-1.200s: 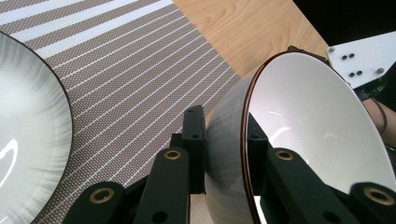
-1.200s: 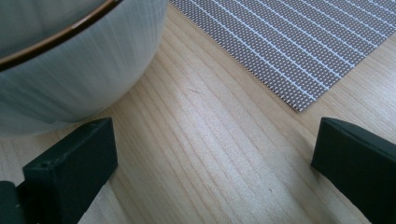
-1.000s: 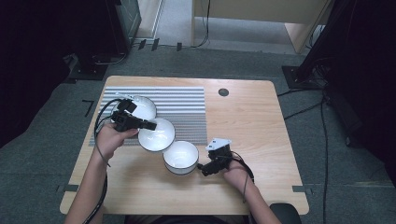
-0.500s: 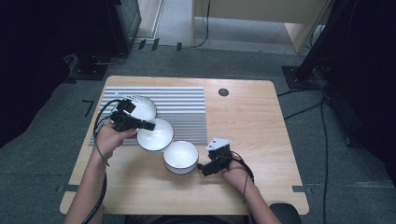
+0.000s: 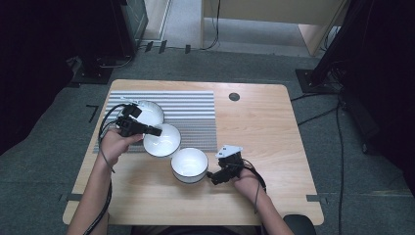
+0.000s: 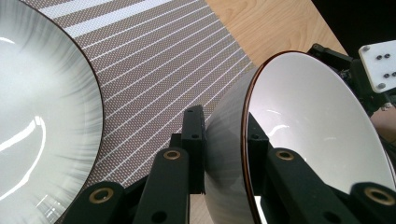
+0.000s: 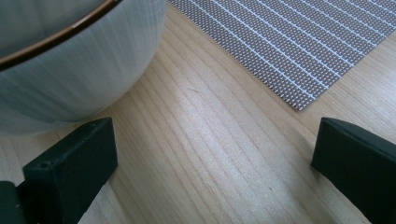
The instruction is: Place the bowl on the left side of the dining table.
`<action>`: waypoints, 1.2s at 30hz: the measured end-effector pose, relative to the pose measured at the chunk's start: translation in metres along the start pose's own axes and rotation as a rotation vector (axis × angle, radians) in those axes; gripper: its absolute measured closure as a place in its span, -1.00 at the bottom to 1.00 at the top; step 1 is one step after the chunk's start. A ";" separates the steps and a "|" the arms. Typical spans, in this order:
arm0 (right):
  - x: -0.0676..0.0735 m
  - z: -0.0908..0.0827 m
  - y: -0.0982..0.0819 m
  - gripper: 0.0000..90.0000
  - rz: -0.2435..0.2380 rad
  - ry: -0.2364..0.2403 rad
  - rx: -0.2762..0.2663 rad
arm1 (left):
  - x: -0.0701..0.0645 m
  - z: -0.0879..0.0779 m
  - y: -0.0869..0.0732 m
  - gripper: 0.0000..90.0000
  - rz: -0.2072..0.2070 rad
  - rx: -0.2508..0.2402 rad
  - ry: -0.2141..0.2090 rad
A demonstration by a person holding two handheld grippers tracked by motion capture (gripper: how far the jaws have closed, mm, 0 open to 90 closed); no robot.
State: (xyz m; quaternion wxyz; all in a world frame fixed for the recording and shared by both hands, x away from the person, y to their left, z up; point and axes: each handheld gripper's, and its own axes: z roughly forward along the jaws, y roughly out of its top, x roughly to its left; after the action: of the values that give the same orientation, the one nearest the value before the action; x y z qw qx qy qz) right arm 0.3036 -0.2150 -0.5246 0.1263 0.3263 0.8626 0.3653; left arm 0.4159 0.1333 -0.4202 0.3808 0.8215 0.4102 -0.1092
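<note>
**Bowl clamped by its rim, tilted between 2 other bowls**

Bowl (image 5: 161, 140) number 2 of 3 hangs in the left gripper (image 5: 150, 130), whose jaws are pinched narrow on the rim: in the left gripper view one jaw presses the ribbed outer wall and the other sits inside, with the dark-edged rim (image 6: 246, 140) running up between them. The held bowl is tipped on edge, its opening facing away to the gripper's right and toward the other hand.

The relation the next move turns on, as I judge it: the lone bowl (image 5: 189, 164) on the bare wood lies just ahead of and below the left gripper's tips, near the held bowl's lower edge but apart from it. If the bowls are being stacked, the held bowl must be levelled so its axis stands upright again and carried that short way forward. Behind the left gripper, toward the hand's outer side, a third bowl (image 5: 149, 112) rests on the striped mat (image 5: 195, 112), and the held bowl's far edge overlaps it from above.

The left gripper is plainly the nearer to the held bowl. The right gripper (image 5: 214, 177) stands wide, jaws parted over the table (image 5: 264, 127), with the lone bowl's wall (image 7: 70, 70) just beside its left jaw, close but not gripped.

No brand, label or writing can be read on any bowl, the mat or the grippers.
</note>
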 end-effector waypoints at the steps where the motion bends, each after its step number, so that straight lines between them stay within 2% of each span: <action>1: 0.000 0.000 0.000 -1.00 0.000 0.000 0.000 | 0.000 0.000 0.000 0.72 0.000 0.000 0.000; 36: 0.000 0.000 0.000 -1.00 0.002 -0.001 0.002 | 0.024 0.012 -0.005 0.71 -0.039 0.027 0.013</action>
State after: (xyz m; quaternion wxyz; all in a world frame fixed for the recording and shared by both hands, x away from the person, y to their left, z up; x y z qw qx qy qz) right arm 0.3034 -0.2150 -0.5245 0.1260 0.3273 0.8626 0.3645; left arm 0.4290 0.1404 -0.4427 0.3646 0.8192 0.4271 -0.1167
